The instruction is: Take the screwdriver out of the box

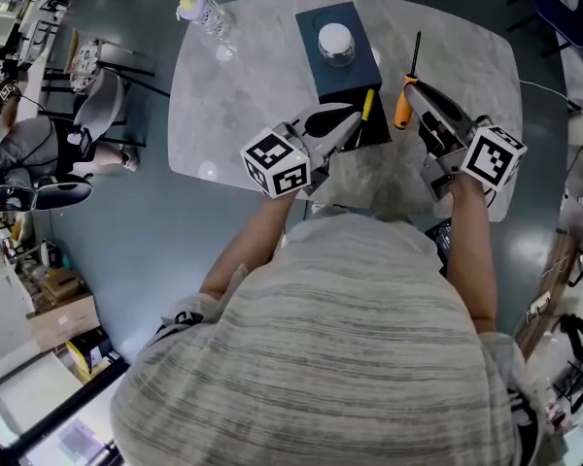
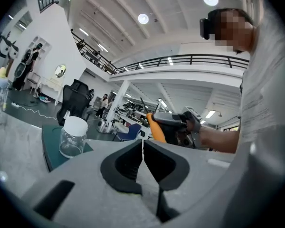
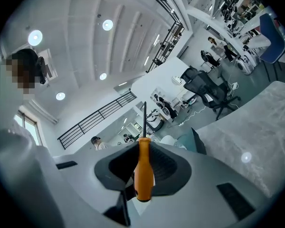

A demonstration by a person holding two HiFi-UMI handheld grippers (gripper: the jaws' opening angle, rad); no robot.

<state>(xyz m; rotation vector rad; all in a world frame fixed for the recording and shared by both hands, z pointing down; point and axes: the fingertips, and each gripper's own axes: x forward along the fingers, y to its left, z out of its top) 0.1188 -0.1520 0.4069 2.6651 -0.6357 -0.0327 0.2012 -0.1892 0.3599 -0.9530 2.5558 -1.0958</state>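
Observation:
An orange-handled screwdriver (image 1: 404, 102) with a black shaft stands upright between the pads of my right gripper (image 1: 414, 93), above the table to the right of the dark teal box (image 1: 323, 29). In the right gripper view the jaws of the right gripper (image 3: 142, 151) are shut on the orange handle (image 3: 143, 170), with the shaft pointing up. My left gripper (image 1: 353, 116) is shut and holds nothing, its tip at the box's near end. The left gripper view shows the left gripper (image 2: 143, 148), its jaws pressed together, and the screwdriver (image 2: 156, 129) beyond it.
A glass jar with a white lid (image 1: 336, 44) stands on the box and shows as the jar (image 2: 73, 136) in the left gripper view. A yellow-handled tool (image 1: 367, 104) lies at the box's near end. A clear bottle (image 1: 205, 14) stands at the marble table's (image 1: 243, 95) far left corner.

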